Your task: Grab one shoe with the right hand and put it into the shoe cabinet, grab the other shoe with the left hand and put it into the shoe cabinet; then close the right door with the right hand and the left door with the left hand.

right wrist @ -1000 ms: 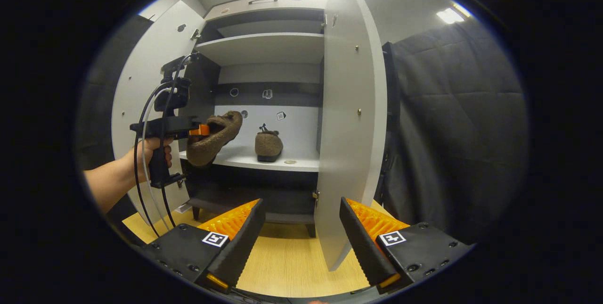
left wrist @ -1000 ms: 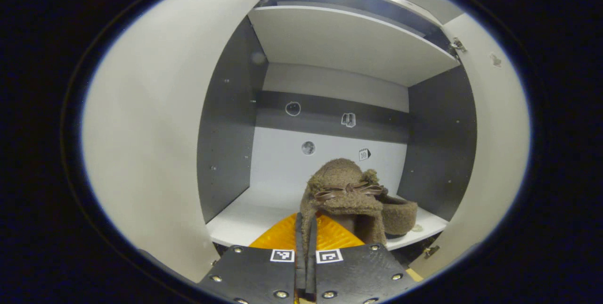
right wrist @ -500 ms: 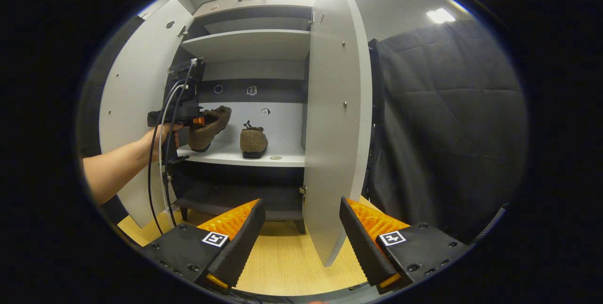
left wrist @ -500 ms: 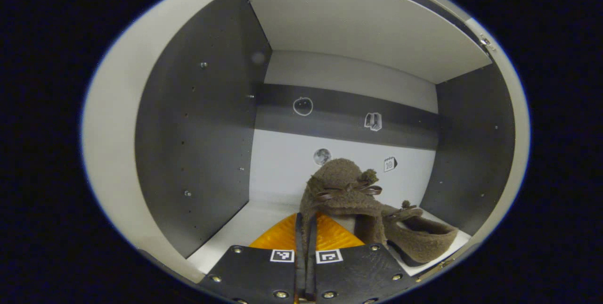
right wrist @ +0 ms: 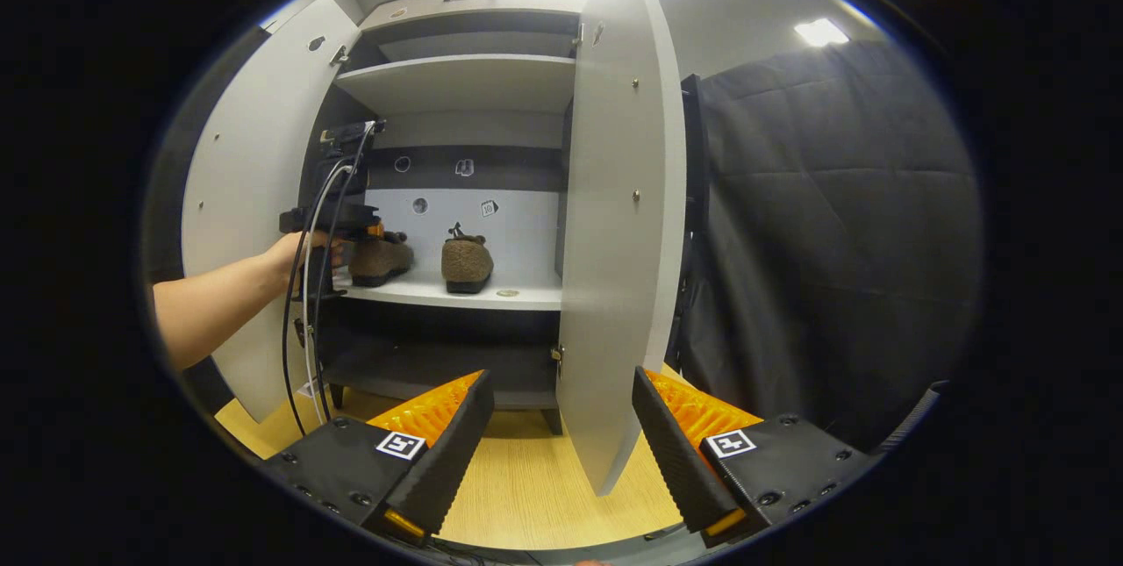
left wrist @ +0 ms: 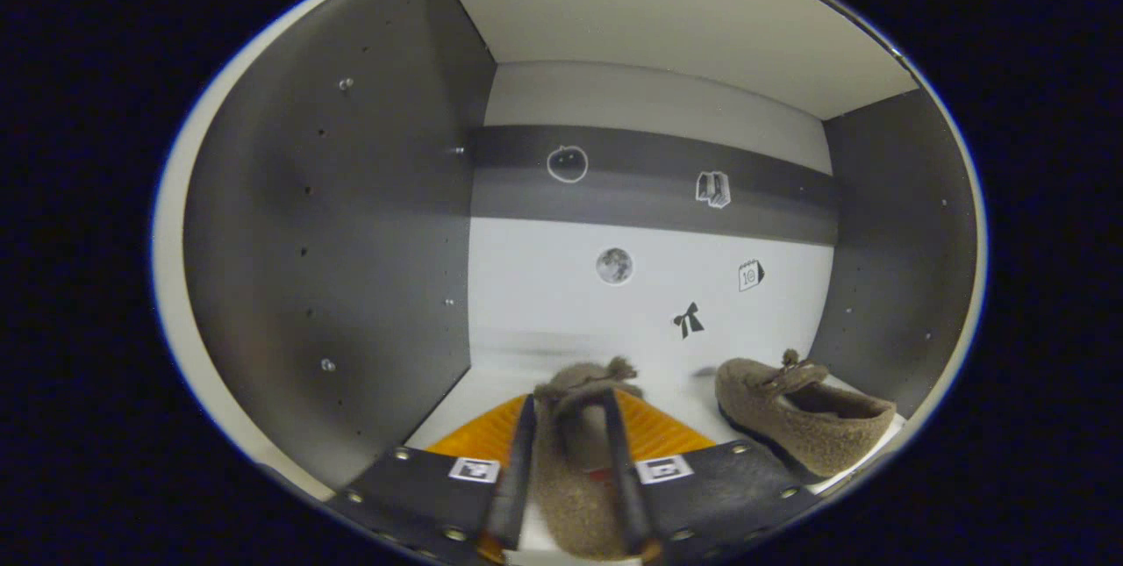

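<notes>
so the left gripper (left wrist: 568, 478) is pushed right inside the shoe cabinet (right wrist: 456, 83), low over the white shelf (right wrist: 456, 292). its jaws sit a bit apart with the fuzzy brown shoe (left wrist: 575, 461) lying between them, down on the shelf. can't really tell if both fingers press on it or it's already let go. in the right gripper view the person's forearm (right wrist: 215, 307) reaches in level from the left side, hand (right wrist: 294, 250) wrapped round the handle, cables looping down below it.

the other shoe (left wrist: 803, 421) is parked on the same shelf just to the right, toe toward the back wall.

right gripper (right wrist: 557, 452) hangs back outside over the wooden floor (right wrist: 526, 496), jaws wide open, nothing in them, pointed at the edge of the right door (right wrist: 614, 224). both that and the left door (right wrist: 254, 189) are swung open.
</notes>
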The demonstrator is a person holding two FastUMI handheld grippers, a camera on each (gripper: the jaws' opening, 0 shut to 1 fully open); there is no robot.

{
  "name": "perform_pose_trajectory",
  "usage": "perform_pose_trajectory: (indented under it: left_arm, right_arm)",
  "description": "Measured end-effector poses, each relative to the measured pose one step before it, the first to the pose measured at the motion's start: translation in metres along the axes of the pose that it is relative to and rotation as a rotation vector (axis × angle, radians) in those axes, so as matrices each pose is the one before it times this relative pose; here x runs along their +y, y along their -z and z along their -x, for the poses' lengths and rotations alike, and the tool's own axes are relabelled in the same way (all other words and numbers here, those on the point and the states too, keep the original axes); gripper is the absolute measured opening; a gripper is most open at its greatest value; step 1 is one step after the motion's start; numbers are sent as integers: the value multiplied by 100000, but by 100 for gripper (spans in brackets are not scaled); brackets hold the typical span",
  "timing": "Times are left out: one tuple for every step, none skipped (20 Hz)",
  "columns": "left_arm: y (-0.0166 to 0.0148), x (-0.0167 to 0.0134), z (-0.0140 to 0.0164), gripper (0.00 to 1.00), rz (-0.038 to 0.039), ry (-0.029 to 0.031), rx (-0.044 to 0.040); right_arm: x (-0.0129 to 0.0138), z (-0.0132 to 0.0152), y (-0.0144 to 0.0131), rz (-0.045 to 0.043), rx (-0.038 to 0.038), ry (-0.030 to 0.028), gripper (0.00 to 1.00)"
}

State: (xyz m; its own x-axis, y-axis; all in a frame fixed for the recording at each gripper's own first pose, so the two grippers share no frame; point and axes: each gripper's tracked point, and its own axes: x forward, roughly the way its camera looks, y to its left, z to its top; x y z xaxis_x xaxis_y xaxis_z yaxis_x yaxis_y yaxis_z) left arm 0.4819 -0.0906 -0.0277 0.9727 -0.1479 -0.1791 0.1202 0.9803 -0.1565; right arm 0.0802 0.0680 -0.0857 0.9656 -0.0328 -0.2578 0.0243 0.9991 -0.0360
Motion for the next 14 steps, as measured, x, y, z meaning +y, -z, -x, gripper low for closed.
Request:
perform_pose_trajectory:
  left_arm:
    - [-544, -51, 382, 65, -983, -152, -1294]
    - [-490, -84, 624, 83, -1008, -19, -1254]
    - [-534, -65, 673, 83, -869, -366, -1238]
    - [-676, -109, 928, 86, -589, 120, -1445]
    - [-542, -258, 840, 90, -310, 231, -1486]
    - [-640, -175, 994, 91, -284, 201, -1559]
    - [-613, -289, 1151, 91, -209, 428, -1544]
    - [-574, -265, 1249, 91, -186, 393, -1574]
    - [-692, -306, 1307, 91, -300, 656, -1561]
    - [-584, -268, 1391, 92, -553, 386, -1498]
    - [-511, -230, 1281, 91, -424, 205, -1257]
    - [-350, -364, 1188, 91, -179, 482, -775]
    - [-230, -326, 1179, 91, 103, 390, -478]
    - [-414, -292, 1266, 91, 13, 541, -470]
  right_arm:
    - [-67, 81, -113, -2, -404, -337, 100]
    - [-107, 89, -190, -117, -573, -300, 100]
    - [-149, 120, -213, -183, -606, -339, 100]
    - [-253, 126, -266, -200, -678, -345, 100]
    - [-351, 116, -219, -158, -751, -135, 100]
    - [-428, 141, -277, -200, -652, -216, 100]
    - [-437, 143, -196, -209, -503, -234, 100]
    - [-452, 157, -205, -250, -424, -408, 100]
    - [-554, 102, -275, -233, -523, -360, 100]
    - [-496, 181, -273, -236, -664, -525, 100]
    - [-525, 100, -215, -127, -667, -618, 100]
    - [-468, 170, -220, -98, -664, -797, 100]
    - [-447, 85, -171, -38, -602, -846, 100]
    - [-472, 113, -133, 41, -332, -849, 100]
